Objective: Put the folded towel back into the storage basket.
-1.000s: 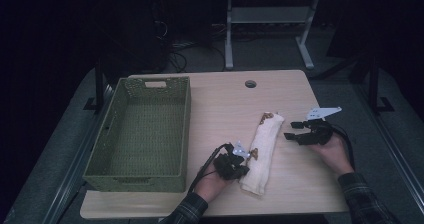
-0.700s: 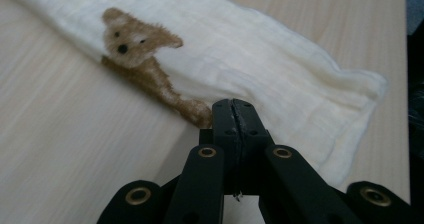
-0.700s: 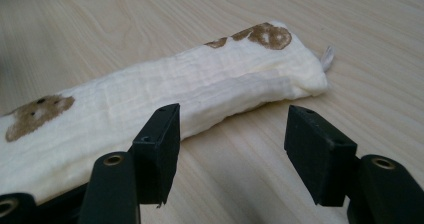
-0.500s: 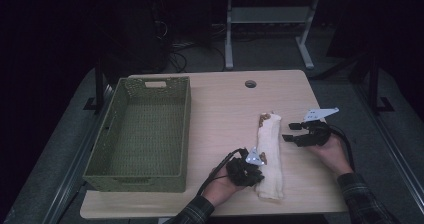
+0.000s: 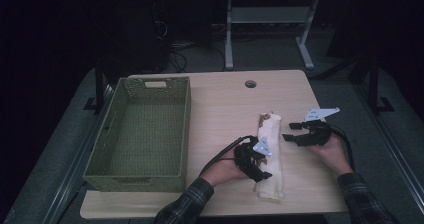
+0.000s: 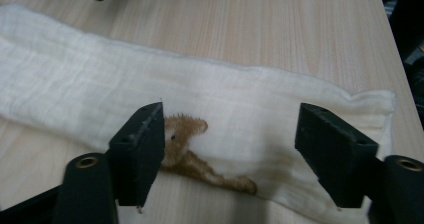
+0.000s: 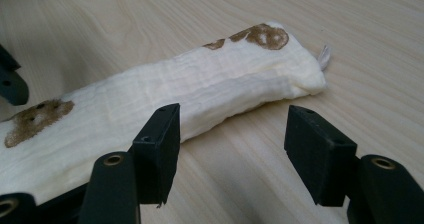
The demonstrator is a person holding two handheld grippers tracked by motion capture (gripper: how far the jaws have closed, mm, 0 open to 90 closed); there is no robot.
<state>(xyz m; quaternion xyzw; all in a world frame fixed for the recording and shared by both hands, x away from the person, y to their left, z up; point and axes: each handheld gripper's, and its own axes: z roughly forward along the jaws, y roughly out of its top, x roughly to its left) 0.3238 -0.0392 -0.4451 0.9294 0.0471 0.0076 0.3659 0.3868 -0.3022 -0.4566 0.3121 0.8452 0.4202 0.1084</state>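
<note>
Folded cream muslin cloth (image 5: 268, 156) near counter (image 5: 220, 99) front edge, limp, light; best pinched at fold; left hand-held gripper (image 5: 260, 166) just opened over it, right hand-held gripper (image 5: 287, 134) half-open, empty.

Cloth (image 5: 269, 156), centre-right of high view: cream-white, fine woven weave, brown furry animal prints seen at far end and near middle. Basket (image 5: 142, 134), left of frame: olive green, perforated lattice pattern. Table (image 5: 220, 99): pale wood, straight grain seen. Left gripper (image 5: 260, 165) and right gripper (image 5: 292, 135): black, light grey plates on top. Sleeves (image 5: 187, 204), bottom edge: dark plaid. Surroundings: near black.
</note>
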